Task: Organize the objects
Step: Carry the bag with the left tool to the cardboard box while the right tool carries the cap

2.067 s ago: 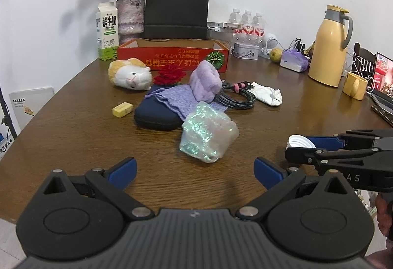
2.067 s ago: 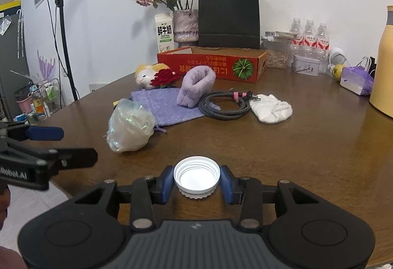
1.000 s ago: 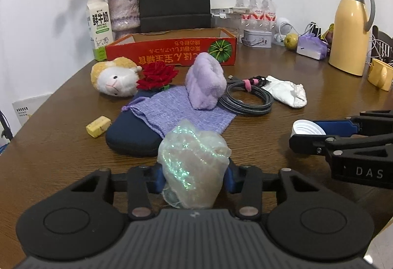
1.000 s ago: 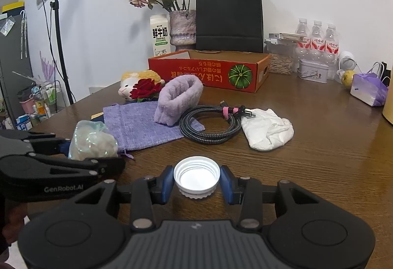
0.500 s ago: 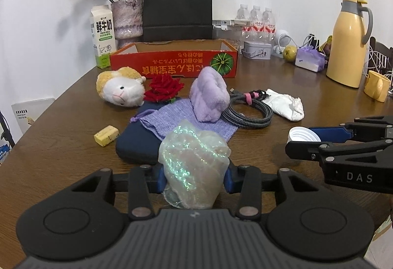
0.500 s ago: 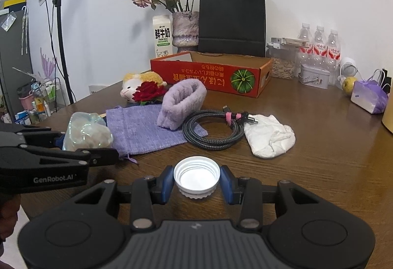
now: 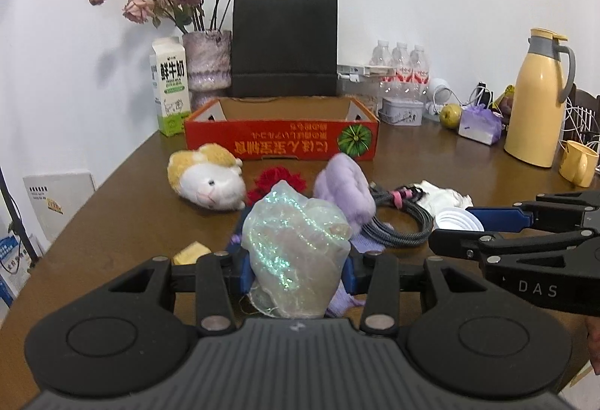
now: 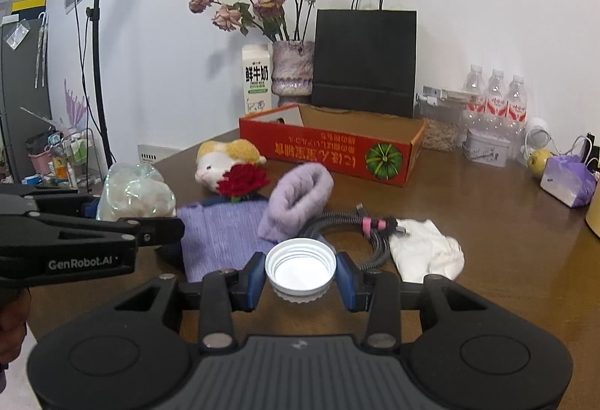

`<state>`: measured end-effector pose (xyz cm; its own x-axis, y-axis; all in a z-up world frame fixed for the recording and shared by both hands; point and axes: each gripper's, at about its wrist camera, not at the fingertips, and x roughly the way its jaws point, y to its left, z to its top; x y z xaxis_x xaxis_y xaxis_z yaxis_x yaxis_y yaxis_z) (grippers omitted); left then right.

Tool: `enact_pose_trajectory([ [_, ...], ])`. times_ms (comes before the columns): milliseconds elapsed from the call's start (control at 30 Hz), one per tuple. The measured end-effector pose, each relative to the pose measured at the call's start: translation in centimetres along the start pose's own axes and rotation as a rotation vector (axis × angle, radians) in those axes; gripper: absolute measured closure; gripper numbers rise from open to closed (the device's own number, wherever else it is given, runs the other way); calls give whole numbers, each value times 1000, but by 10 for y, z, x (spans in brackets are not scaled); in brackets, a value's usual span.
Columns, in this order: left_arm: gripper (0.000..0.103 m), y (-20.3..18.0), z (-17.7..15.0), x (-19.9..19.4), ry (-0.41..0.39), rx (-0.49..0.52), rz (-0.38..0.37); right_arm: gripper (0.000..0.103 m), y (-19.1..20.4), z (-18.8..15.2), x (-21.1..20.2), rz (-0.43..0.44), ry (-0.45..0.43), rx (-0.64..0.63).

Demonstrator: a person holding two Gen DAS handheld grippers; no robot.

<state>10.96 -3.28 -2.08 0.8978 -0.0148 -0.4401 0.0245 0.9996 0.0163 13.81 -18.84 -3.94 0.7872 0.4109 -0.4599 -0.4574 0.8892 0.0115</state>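
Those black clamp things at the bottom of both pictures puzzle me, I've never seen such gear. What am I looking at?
They are hand-held grippers, one in each of a person's hands, each with a camera looking along its jaws. The left gripper, seen from its own camera, is shut on a shimmery pouch. The right gripper, in the other picture, is shut on a white cap. Beyond lie a plush toy, a coiled cable, a purple cloth and a red cardboard box on a wooden table.

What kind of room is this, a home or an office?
Probably a home dining or living room: a wooden table with a vase of dried roses, a milk carton and a yellow thermos.
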Motion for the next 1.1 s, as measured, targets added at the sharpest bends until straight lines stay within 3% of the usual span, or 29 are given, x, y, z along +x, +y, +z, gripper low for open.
enact_pose_trajectory([
  [633,60,39,51,34,-19,-1,6,64,24,59,44,2,-39,-9],
  [1100,59,50,88,76,-33,-3,11,64,9,92,84,-10,-49,20],
])
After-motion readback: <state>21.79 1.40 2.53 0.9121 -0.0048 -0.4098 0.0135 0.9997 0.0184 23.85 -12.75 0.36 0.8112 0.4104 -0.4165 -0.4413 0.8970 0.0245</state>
